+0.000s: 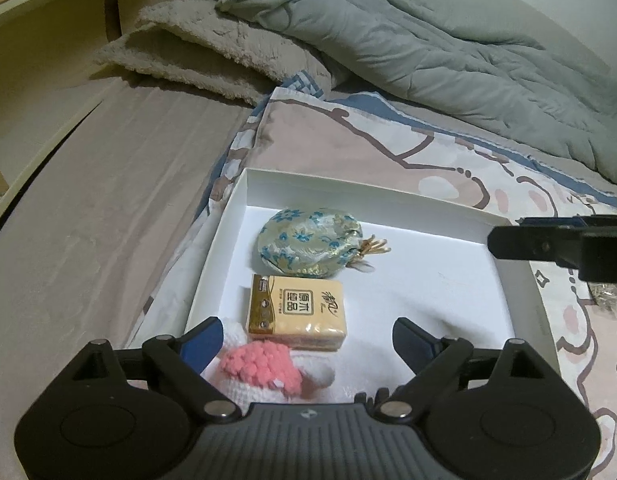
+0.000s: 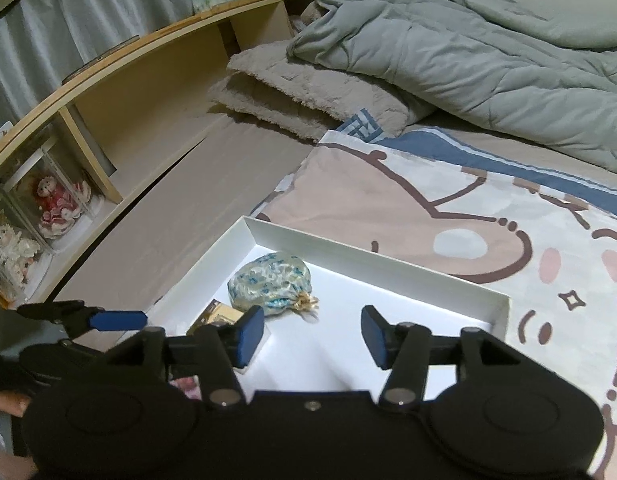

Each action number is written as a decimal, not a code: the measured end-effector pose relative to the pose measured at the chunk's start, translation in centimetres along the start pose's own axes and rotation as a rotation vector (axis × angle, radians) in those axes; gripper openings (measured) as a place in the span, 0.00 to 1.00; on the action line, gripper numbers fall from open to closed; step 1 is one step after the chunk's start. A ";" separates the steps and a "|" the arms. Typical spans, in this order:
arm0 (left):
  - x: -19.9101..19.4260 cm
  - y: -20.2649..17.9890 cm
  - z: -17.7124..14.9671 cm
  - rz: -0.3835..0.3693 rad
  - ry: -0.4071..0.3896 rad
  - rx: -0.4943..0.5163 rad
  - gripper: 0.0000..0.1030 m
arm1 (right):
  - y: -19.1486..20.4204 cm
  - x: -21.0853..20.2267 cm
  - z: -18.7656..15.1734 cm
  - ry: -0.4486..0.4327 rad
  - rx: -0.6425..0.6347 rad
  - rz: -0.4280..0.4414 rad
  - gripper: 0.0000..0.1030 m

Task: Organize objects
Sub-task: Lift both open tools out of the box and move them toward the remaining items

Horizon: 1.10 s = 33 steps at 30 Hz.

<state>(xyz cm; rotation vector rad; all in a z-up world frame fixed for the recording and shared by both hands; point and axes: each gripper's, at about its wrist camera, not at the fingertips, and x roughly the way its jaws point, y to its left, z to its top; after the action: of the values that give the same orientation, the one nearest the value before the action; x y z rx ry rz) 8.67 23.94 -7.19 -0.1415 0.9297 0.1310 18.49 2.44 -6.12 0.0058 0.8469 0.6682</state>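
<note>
A shallow white box (image 1: 388,194) lies on the cartoon-print cover (image 1: 348,144) of the bed, and inside it, along its left wall, sit a floral drawstring pouch (image 1: 308,244), a tissue pack (image 1: 296,308) just nearer, and a pink-and-white knitted toy (image 1: 264,368) nearest. The left gripper (image 1: 308,344) hovers over the toy, fingers wide and clear of it. The right gripper (image 2: 312,336) hangs above the box's bare floor, fingers partly apart and empty.

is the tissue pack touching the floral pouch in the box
Cannot tell. In the left wrist view the tissue pack and pouch edges meet with no visible gap, but contact isn't plain.
</note>
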 end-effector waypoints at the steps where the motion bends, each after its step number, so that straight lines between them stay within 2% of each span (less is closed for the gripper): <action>1: -0.3 -0.1 -0.1 0.003 -0.003 0.000 0.92 | -0.1 -0.3 -0.2 -0.003 -0.002 -0.005 0.59; 9: -2.2 -0.9 -0.4 0.008 -0.021 0.000 0.99 | -1.0 -2.6 -1.4 -0.017 -0.015 -0.036 0.71; 15: -3.5 -1.4 -0.7 -0.001 -0.039 0.000 1.00 | -1.4 -4.4 -2.3 -0.026 -0.033 -0.066 0.85; 17: -3.9 -1.6 -0.8 -0.003 -0.042 -0.001 1.00 | -1.5 -5.0 -2.6 -0.030 -0.042 -0.076 0.94; 22: -4.7 -1.9 -0.9 -0.007 -0.051 -0.006 1.00 | -2.0 -6.3 -3.3 -0.038 -0.042 -0.096 1.00; 33: -6.0 -2.8 -1.3 -0.016 -0.058 0.026 1.00 | -3.0 -8.8 -4.8 -0.043 -0.038 -0.129 1.00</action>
<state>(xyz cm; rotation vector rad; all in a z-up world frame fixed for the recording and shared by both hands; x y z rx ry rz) 4.57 20.69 -2.98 -0.1205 0.8721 0.1077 12.62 -6.04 -4.10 -0.0682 0.7857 0.5610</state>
